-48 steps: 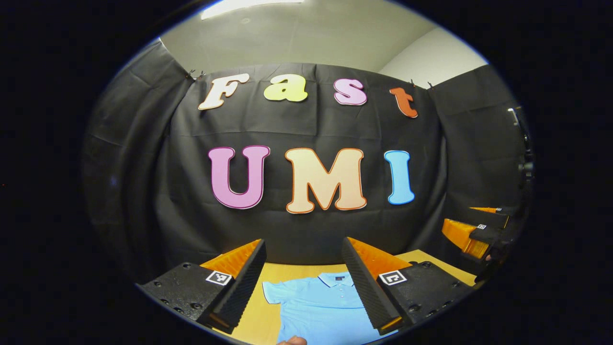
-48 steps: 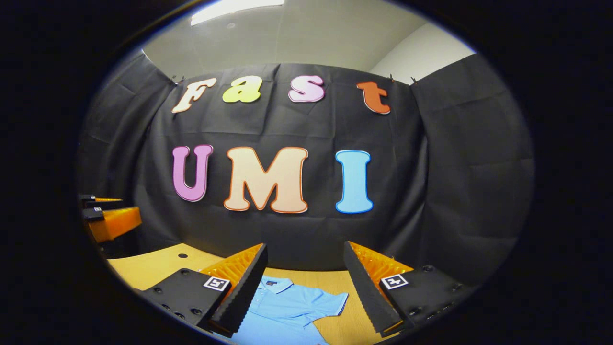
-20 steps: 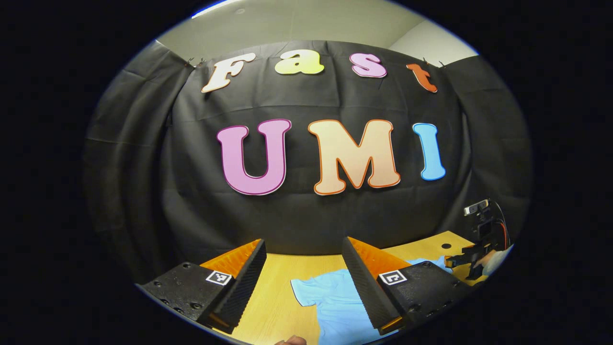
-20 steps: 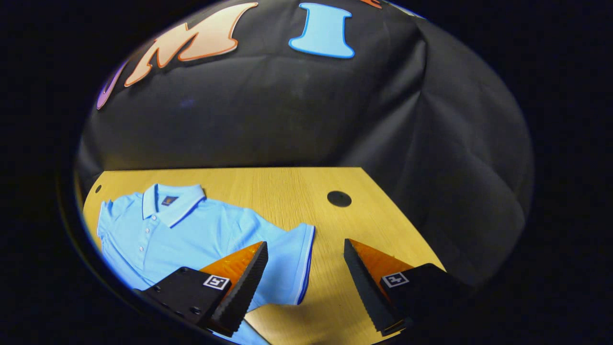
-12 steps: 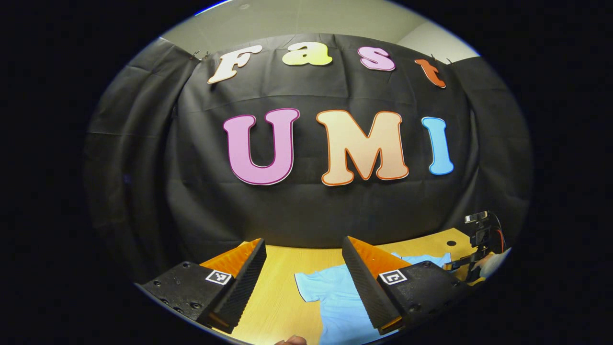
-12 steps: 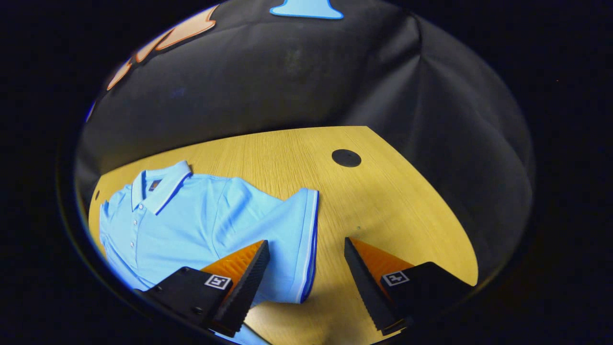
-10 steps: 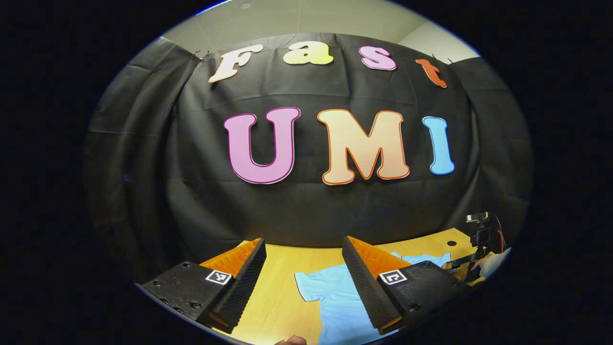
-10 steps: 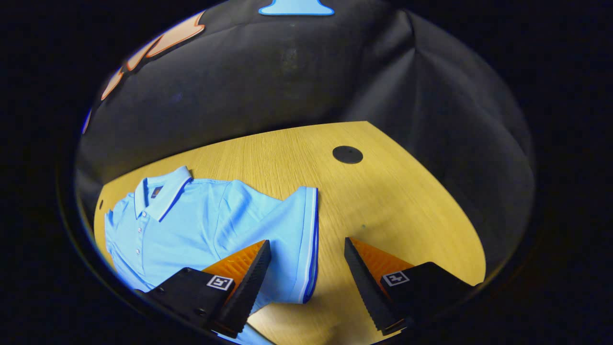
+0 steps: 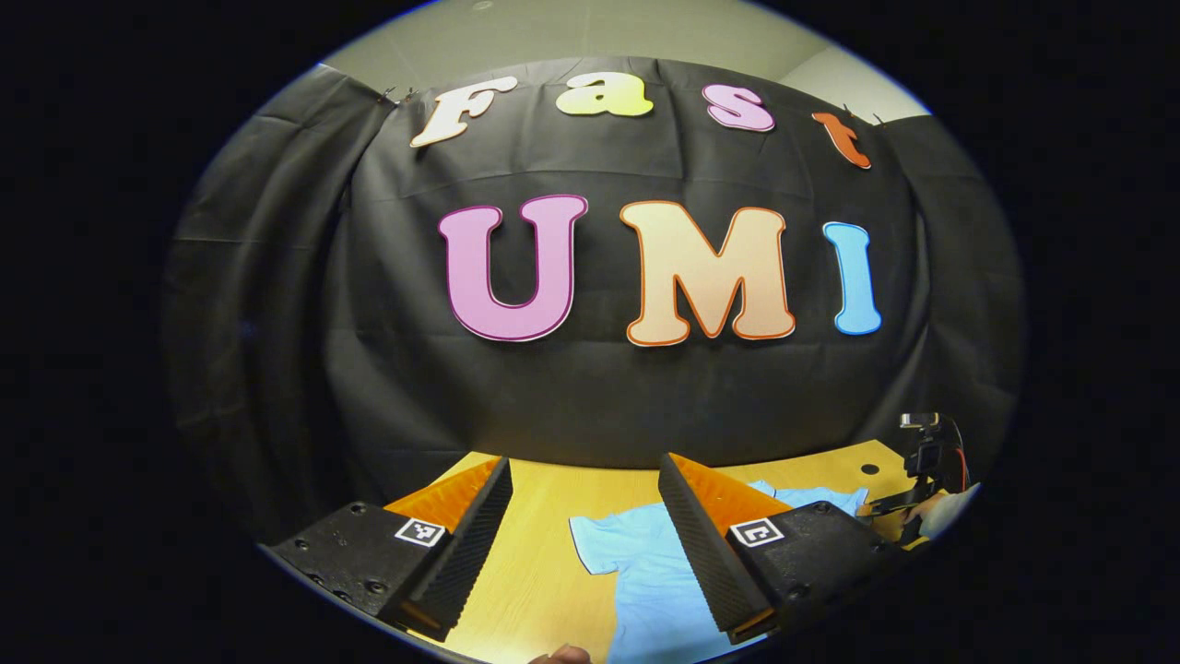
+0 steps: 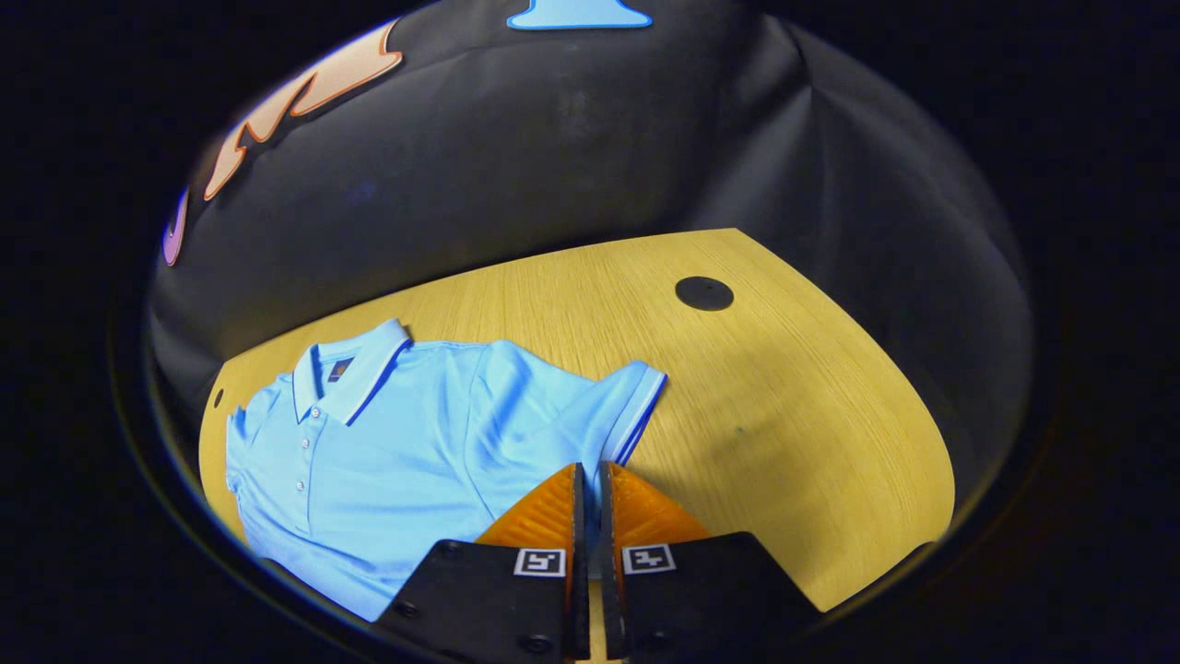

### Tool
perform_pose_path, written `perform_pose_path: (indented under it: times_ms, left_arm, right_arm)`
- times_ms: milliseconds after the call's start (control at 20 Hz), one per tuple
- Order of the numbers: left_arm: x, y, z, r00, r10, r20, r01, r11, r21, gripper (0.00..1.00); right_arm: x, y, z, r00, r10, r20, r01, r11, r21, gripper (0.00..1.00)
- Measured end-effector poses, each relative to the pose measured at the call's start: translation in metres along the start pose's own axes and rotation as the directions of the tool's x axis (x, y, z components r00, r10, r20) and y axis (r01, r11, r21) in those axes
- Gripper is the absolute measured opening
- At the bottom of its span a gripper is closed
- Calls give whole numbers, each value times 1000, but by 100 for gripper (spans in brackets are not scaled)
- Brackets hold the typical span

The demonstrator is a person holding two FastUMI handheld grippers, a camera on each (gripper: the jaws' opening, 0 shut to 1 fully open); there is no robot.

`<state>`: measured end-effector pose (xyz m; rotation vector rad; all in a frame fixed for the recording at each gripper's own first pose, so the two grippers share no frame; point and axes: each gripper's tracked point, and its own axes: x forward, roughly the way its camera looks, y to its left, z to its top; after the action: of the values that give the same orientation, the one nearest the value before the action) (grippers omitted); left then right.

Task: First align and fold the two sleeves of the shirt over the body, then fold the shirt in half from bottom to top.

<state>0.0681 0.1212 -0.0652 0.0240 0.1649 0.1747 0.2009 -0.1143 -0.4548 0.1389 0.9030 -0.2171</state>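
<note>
The light blue short-sleeved polo shirt (image 10: pixel 387 461) lies front-up on the pale wooden bench (image 10: pixel 784 387), collar toward the back edge by the black cloth wall (image 10: pixel 553 138), body running to the near edge. The right gripper (image 10: pixel 590 498) has its 2 fingers drawn together on the lower edge of the striped sleeve cuff (image 10: pixel 641 406), at the shirt's side nearest the bench's right edge; the cloth rises slightly toward the fingers, so the pinch looks to have caught it. The left gripper (image 9: pixel 585 544) hangs above the bench with its fingers wide apart and nothing between them, over the shirt's other sleeve (image 9: pixel 599 544), which lies flat near the left part of the bench. In the left gripper view the right gripper (image 9: pixel 922 461) and the hand holding it show at the far right.

The step in hand, as I judge it, is the 1st sleeve fold. To do it well, lift the cuff only enough to clear the body, then carry it straight across toward the button placket (image 10: pixel 300 452), so the fold line runs along the shoulder seam and parallel to the shirt's side. Lay it down flat before letting go, or the soft knit will spring back and bunch. A grip on 1 layer only would leave the underside trailing, though I cannot tell how many layers are held.

There are no containers on the bench; a small round dark hole (image 10: pixel 704 292) sits near its far right corner.
</note>
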Motion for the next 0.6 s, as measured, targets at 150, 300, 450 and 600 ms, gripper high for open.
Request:
perform_pose_path:
  times_ms: [150, 300, 450, 600]
  left_arm:
    - [0, 1, -1, 1000, 2, -1, -2, 1000, -6, 96]
    - [0, -1, -3, 1000, -6, -7, 6, 1000, -20, 96]
    - [-1, -1, -6, 1000, -10, -10, 10, 1000, -28, 96]
    - [-1, 3, -8, 1000, -9, -13, 8, 1000, -25, 96]
  right_arm:
    - [-14, 21, 19, 997, 58, 56, -60, 998, 29, 8]
    - [-27, 56, 31, 986, 138, 89, -142, 989, 46, 8]
    - [-37, 88, 30, 975, 204, 90, -209, 977, 47, 8]
    - [-38, 126, 26, 960, 264, 93, -269, 962, 50, 8]
